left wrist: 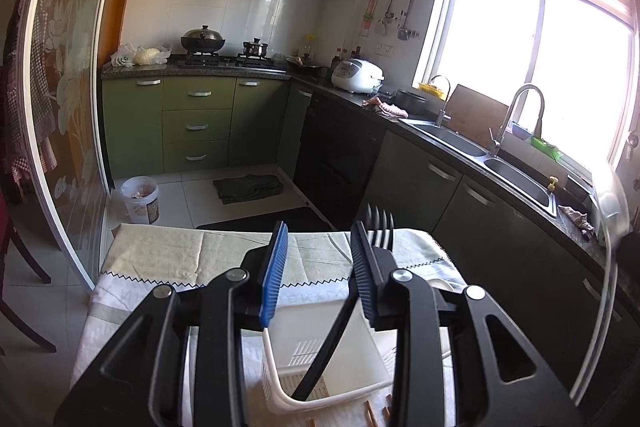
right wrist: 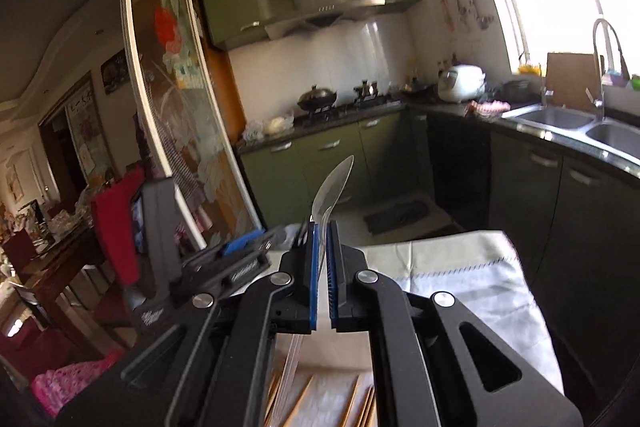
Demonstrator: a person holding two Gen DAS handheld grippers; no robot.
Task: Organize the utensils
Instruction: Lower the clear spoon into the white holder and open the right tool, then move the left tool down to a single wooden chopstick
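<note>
Gripping a clear plastic spoon (right wrist: 332, 187), the right gripper (right wrist: 322, 247) has its blue pads (right wrist: 310, 279) closed narrow on the handle. The bowl of the spoon rises above the fingertips, tilted to the right, and the handle runs down between the pads and out below them. Below the gripper, wooden chopsticks (right wrist: 304, 403) lie on a cloth (right wrist: 460, 267) that covers the table.

The left gripper (left wrist: 320, 239) stands with its jaws wide apart and nothing clamped between the pads. A black fork (left wrist: 379, 227) shows its tines just past the right finger (left wrist: 368, 279), on that finger's outer side. Whether the fork touches the finger cannot be told. A dark handle slants down between the fingers toward a white basket (left wrist: 340, 359) that sits on the cloth under the gripper. Whether that handle belongs to the fork cannot be told for certain. Chopstick ends show at the bottom edge, just beside the basket's near rim.

In the right wrist view, the left gripper appears to the left of the right one, near it and at about the same height.

Beyond the table: green cabinets (left wrist: 196, 119), a stove with a lidded wok (left wrist: 203, 41), a rice cooker (left wrist: 357, 75), a double sink (left wrist: 492, 155) under a bright window (left wrist: 532, 39). A white bucket (left wrist: 141, 199) stands on the floor.
</note>
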